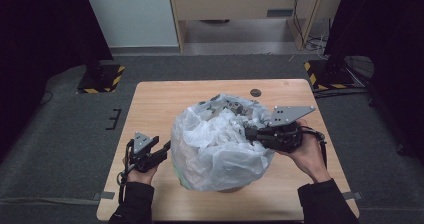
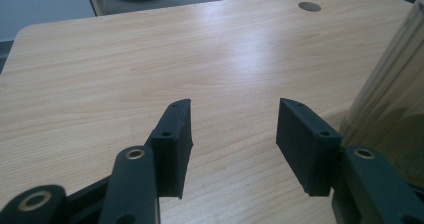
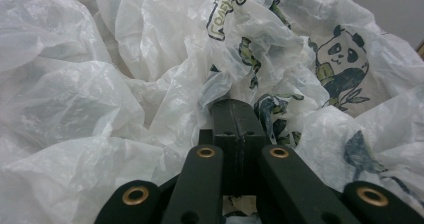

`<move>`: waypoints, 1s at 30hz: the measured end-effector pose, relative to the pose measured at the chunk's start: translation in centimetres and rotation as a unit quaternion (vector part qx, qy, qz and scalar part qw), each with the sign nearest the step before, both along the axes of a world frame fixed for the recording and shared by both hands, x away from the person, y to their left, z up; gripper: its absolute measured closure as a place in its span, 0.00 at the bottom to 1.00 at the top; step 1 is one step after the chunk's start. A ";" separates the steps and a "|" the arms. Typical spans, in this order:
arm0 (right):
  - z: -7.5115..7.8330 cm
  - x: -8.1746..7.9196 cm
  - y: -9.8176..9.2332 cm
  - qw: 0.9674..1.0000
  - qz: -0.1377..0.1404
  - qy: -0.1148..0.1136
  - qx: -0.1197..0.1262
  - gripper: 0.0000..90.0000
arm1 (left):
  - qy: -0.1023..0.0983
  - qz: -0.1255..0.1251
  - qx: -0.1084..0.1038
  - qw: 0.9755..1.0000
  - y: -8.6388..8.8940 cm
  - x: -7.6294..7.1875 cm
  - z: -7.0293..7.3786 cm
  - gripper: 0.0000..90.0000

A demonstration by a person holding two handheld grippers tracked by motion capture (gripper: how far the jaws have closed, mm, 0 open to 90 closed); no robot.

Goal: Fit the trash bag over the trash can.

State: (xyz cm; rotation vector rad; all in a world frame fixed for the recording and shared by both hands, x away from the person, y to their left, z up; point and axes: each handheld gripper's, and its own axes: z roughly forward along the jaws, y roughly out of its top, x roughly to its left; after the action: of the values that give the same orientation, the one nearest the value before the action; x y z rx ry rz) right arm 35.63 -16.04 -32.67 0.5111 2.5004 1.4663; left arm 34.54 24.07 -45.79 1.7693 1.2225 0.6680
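— Right gripper [image 3: 235, 106]: how are its jaws set?

— Fully closed, one against the other, with a fold of the bag [image 3: 150, 59] pinched at their tips. The fold is seen bunched just ahead of the tips in the right gripper view.

— And the left gripper [image 2: 232, 134]?

— Its jaws are held partly apart with nothing between them; bare table [image 2: 150, 59] is seen through the gap. It is kept low at the bag's left flank, just beside it, apart from the plastic as far as can be told.

— Where is the bag placed?

— On the table [image 1: 155, 99], near its middle, draped over a bin whose pale wooden wall [image 2: 395, 84] is seen to the right of the left gripper. From the right gripper [image 1: 250, 132] the bag [image 1: 220, 144] spreads to the left and below; the plastic is entered from the bag's right rim.

— Which hand is nearer the work?

— The right one, since the plastic is already gripped by it. Any pull is judged to run outward from the bag's middle toward its right rim.

— How does the bag look?

— Thin, white, translucent and heavily crumpled, printed with pandas and leaves. No long axis is shown; a rounded heap is formed.
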 end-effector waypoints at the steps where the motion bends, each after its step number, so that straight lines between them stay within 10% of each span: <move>1: 0.0 0.0 0.0 1.000 0.002 0.002 -0.003 1.00 | 0.000 0.000 0.000 1.000 0.0 0.0 0.0 0.53; 9: 1.1 -0.6 -0.8 0.999 -0.023 -0.034 0.029 0.99 | 0.000 0.000 -0.002 1.000 0.1 0.0 0.0 0.53; 22: 4.7 -0.9 0.2 0.983 -0.077 -0.090 0.140 0.97 | 0.001 -0.001 -0.002 1.000 0.1 0.1 0.1 0.54; 30: 5.0 -0.6 4.0 0.991 -0.051 -0.076 0.093 0.99 | 0.002 0.000 -0.004 1.000 0.2 0.1 0.0 0.54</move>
State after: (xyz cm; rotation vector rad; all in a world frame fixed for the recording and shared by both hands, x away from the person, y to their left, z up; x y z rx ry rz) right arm 34.99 -12.02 -27.64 0.5290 2.2022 1.6403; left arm 34.66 24.24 -45.78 1.7644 1.2272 0.6585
